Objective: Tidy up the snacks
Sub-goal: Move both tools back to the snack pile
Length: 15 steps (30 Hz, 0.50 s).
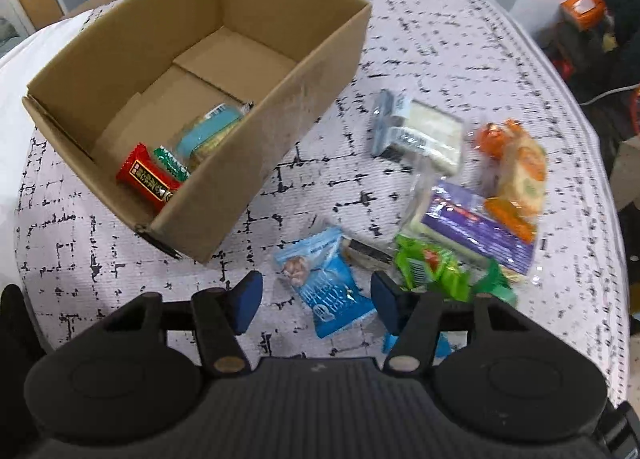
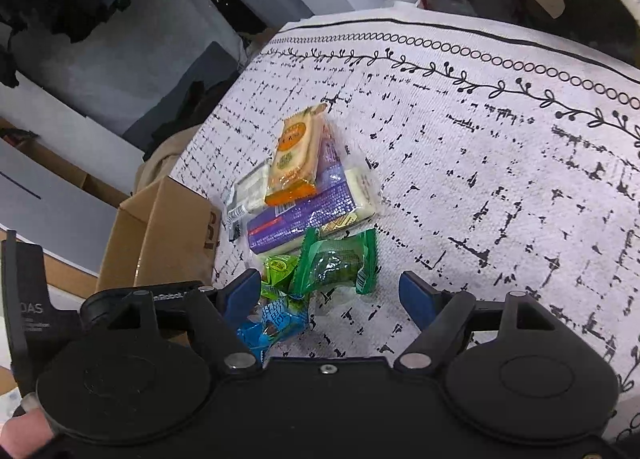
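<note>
On my left wrist view, the cardboard box point(image 1: 192, 99) fills the upper left, open-topped on the patterned counter point(image 1: 460, 39). Inside, low against its near wall, lie a red packet point(image 1: 146, 179), a green packet point(image 1: 172, 165) and a teal packet point(image 1: 210, 133). The loose snack pile point(image 1: 460, 199) sits centre-right, motion-blurred. My left gripper point(image 1: 316, 301) is part-open, pads either side of a blue packet point(image 1: 326, 291) and clear of it. On my right wrist view, my right gripper point(image 2: 328, 295) stands wide open and empty; a green wrapper point(image 2: 340, 263) lies just ahead. The box is cut off at lower left there. Print on the packets is unreadable.
</note>
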{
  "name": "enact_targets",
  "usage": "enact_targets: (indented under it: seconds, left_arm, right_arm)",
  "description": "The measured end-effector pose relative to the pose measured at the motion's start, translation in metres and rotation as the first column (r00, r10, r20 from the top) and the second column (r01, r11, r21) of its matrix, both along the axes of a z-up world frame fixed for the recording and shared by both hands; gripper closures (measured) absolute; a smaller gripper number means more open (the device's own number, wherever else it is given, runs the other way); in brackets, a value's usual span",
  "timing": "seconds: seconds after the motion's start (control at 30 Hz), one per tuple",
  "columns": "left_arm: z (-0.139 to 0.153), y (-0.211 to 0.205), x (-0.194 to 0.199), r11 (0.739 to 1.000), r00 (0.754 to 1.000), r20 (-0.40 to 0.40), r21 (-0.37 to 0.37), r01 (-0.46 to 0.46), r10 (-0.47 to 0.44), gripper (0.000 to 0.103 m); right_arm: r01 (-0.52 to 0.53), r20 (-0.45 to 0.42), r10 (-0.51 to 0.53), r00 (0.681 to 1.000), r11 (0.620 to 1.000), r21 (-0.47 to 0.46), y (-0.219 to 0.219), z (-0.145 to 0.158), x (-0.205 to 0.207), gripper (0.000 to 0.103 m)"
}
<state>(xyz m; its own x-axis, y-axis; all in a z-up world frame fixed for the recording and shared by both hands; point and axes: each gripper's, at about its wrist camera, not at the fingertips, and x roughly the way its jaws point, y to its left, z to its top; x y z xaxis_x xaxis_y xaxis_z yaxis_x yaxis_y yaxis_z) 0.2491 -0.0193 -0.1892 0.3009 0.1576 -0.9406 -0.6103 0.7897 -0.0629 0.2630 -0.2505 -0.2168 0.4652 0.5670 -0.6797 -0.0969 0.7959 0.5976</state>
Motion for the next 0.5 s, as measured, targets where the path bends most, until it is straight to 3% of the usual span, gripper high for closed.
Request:
enact_targets:
  seconds: [0.17, 0.23, 0.4, 0.43, 0.5]
  left_arm:
    - [-0.019, 0.005, 0.007, 0.999, 0.999, -0.032, -0.031, -0.043, 0.042, 0.043]
    - [-0.026, 0.006, 0.008, 0.997, 0.998, -0.042, -0.064, -0.054, 0.051, 0.064]
    - [-0.028, 0.007, 0.006, 0.995, 0.997, -0.034, -0.071, -0.076, 0.073, 0.068]
    - [-0.027, 0.007, 0.006, 0.994, 0.997, -0.031, -0.074, -0.076, 0.073, 0.068]
    - [-0.026, 0.007, 0.006, 0.994, 0.997, -0.025, -0.076, -0.076, 0.074, 0.069]
  right_arm:
    - [-0.013, -0.021, 0.012, 1.0, 1.0, -0.023, 0.007, -0.008, 0.011, 0.027]
    - [-0.026, -0.026, 0.025, 0.999, 0.999, -0.034, 0.011, -0.011, 0.014, 0.027]
    - [-0.05, -0.025, 0.048, 0.999, 0.996, -0.073, 0.024, -0.018, 0.023, 0.027]
    - [-0.056, -0.022, 0.054, 0.998, 0.995, -0.083, 0.027, -0.019, 0.025, 0.028]
    - [-0.068, -0.013, 0.067, 0.998, 0.992, -0.105, 0.032, -0.021, 0.026, 0.04]
